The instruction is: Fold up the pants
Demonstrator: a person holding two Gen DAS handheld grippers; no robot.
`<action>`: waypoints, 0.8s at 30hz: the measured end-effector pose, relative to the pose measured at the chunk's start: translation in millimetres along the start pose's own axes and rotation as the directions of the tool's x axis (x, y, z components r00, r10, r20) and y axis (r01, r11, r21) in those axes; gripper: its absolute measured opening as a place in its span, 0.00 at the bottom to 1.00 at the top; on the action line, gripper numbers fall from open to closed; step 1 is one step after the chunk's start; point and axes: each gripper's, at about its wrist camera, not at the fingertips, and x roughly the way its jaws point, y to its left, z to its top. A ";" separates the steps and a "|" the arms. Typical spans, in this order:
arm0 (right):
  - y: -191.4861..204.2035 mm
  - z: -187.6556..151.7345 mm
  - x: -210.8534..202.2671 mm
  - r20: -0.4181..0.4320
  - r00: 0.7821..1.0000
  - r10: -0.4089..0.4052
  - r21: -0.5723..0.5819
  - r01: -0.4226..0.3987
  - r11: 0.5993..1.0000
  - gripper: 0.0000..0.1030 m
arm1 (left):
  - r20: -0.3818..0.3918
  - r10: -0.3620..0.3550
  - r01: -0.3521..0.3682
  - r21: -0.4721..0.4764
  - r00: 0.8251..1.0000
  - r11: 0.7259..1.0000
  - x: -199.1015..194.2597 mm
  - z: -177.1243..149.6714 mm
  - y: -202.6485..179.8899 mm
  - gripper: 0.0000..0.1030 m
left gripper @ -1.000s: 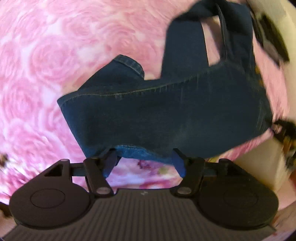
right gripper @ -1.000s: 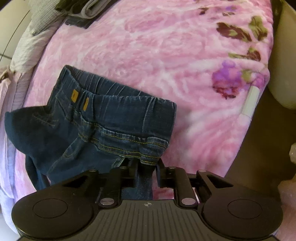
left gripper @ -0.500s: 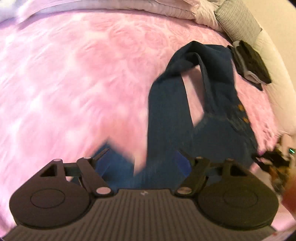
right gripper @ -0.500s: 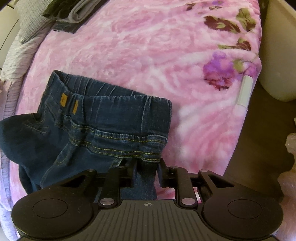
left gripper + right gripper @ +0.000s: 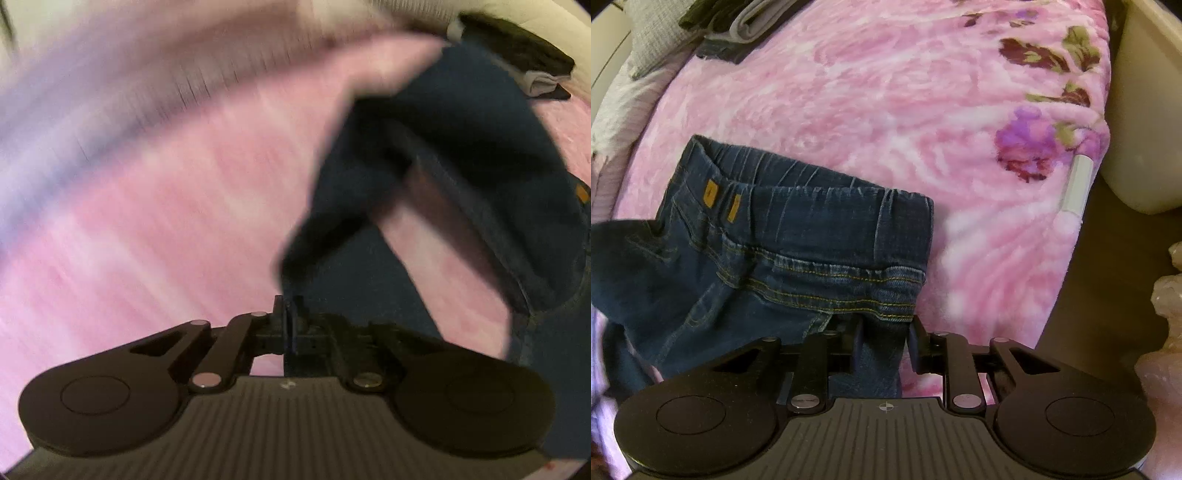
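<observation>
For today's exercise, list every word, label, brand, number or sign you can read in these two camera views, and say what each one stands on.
No readable text anywhere.
Two tan tags on the jeans waistband: any print is too small to read.
Small white mark on the right gripper body: a crosshair sign, no letters.
The left wrist view is too blurred to read anything.

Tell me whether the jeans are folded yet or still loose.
Still loose. The jeans lie bunched on the pink blanket, waistband open and rumpled, and one leg trails apart in the blurred left wrist view.
</observation>
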 end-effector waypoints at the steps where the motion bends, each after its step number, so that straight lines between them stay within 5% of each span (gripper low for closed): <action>1: 1.0 -0.1 -0.4 -0.004 1.000 -0.006 0.000 0.006 1.000 0.20 | 0.064 0.074 -0.076 0.042 0.995 0.996 -20.9 13.2 12.3 0.03; 3: 2.0 -0.9 -1.4 -0.016 1.000 -0.015 0.008 0.015 1.000 0.20 | 0.204 0.231 -0.259 0.125 0.951 0.958 -65.0 35.6 38.5 0.03; 5: 3.9 -2.2 -2.0 -0.031 0.999 -0.031 0.009 0.032 0.999 0.20 | 0.321 0.355 -0.430 0.203 0.878 0.880 -104.6 42.7 62.1 0.03; 6: 5.4 -2.8 -3.2 -0.039 0.999 -0.037 0.008 0.037 0.999 0.20 | 0.329 0.370 -0.452 0.222 0.869 0.864 -118.8 41.1 74.2 0.03; 8: 8.7 -4.2 -8.4 -0.047 0.997 -0.053 0.005 0.053 0.999 0.20 | 0.233 0.402 -0.449 0.207 0.886 0.869 -130.9 27.5 102.6 0.15; 10: 13.7 -5.9 -20.8 -0.030 0.997 -0.065 -0.020 0.064 0.998 0.20 | 0.103 0.444 -0.456 0.191 0.890 0.869 -120.8 -4.6 130.7 0.49; 13: 26.3 -5.7 -41.8 -0.012 0.996 -0.091 -0.121 0.089 0.989 0.21 | -0.148 0.515 -0.501 0.125 0.844 0.856 -89.2 -72.8 177.4 0.44; 15: 38.8 -2.6 -56.0 0.048 0.996 -0.078 -0.218 0.087 0.972 0.25 | -0.328 0.478 -0.517 -0.038 0.815 0.855 -81.4 -118.6 202.9 0.44; 18: 63.8 15.3 -62.1 0.111 0.994 0.010 -0.336 0.027 0.942 0.39 | -0.418 0.348 -0.494 -0.319 0.839 0.809 -97.1 -172.3 205.2 0.44; 24: 136.7 82.6 -9.4 0.056 0.962 0.269 -0.532 -0.199 0.823 0.44 | -0.359 0.176 -0.378 -0.635 0.917 0.674 -112.2 -205.5 141.9 0.46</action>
